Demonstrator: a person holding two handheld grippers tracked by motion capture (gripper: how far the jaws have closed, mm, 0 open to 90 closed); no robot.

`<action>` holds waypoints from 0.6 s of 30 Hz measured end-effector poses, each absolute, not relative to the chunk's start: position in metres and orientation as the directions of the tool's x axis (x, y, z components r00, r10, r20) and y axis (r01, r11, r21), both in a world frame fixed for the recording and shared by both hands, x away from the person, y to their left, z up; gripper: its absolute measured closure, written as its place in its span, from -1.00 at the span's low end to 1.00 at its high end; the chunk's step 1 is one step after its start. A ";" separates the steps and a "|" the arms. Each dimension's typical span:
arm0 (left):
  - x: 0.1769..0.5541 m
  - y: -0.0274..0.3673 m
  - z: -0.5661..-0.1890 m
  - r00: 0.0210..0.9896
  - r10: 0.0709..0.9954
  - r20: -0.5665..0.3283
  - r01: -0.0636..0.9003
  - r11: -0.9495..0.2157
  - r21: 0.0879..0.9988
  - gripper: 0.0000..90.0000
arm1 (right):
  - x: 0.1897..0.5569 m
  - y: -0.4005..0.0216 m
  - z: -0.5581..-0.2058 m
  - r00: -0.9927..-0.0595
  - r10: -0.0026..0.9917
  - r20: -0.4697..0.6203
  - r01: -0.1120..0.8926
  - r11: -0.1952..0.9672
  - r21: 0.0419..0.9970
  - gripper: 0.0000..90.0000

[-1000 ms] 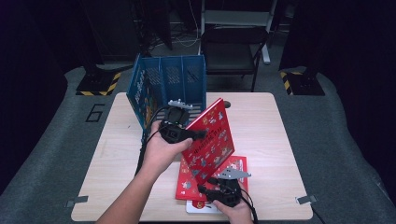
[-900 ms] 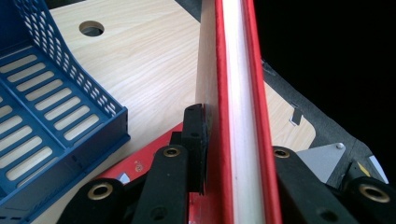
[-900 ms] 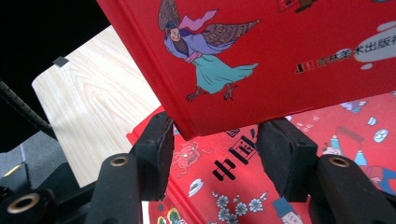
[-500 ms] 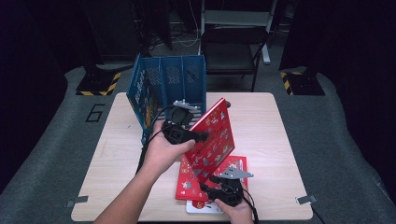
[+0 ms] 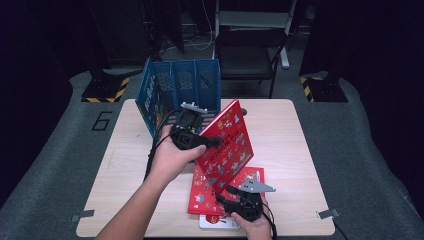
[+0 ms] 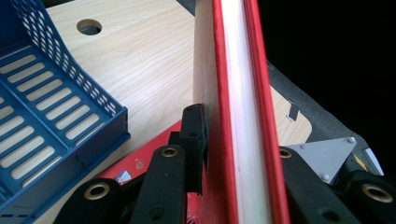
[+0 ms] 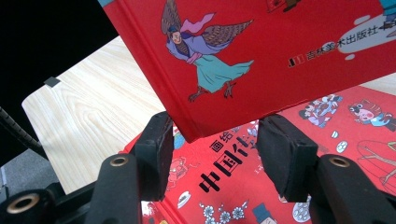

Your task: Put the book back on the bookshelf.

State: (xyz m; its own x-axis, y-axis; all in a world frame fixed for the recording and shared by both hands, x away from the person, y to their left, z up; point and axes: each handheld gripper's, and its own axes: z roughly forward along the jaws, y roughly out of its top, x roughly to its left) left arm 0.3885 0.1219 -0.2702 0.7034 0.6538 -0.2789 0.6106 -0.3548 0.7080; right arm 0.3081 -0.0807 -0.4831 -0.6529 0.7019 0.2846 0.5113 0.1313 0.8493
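The left gripper (image 5: 212, 142) clamps the raised red book (image 5: 227, 145) by its edge: in the left gripper view the jaws press both covers of the book (image 6: 243, 116), which stands tilted above the tabletop (image 5: 285, 135), just in front of the blue rack (image 5: 175, 85). The right gripper (image 5: 235, 192) sits low over a second red book (image 5: 210, 197) lying flat. Its jaws stand about half open around the raised book's lower corner (image 7: 191, 128); the pads seem not to touch it, though the angle makes that hard to judge.
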 end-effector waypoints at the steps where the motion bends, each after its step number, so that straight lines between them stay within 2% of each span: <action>1: 0.389 0.122 -0.270 0.706 0.653 -0.274 0.608 -0.361 0.708 0.71 | 0.308 -0.081 -0.483 -0.655 0.702 0.280 0.508 0.135 0.851 0.02; 18: 0.388 0.123 -0.266 0.714 0.651 -0.259 0.606 -0.388 0.694 0.71 | 0.310 -0.085 -0.477 -0.651 0.714 0.258 0.487 0.131 0.864 0.02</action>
State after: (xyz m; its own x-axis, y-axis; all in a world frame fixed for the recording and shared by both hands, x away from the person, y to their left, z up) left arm 0.3875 0.1227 -0.2661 0.7139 0.6506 -0.2588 0.6057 -0.3884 0.6944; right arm 0.3096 -0.0848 -0.4773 -0.6507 0.7142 0.2579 0.4866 0.1314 0.8637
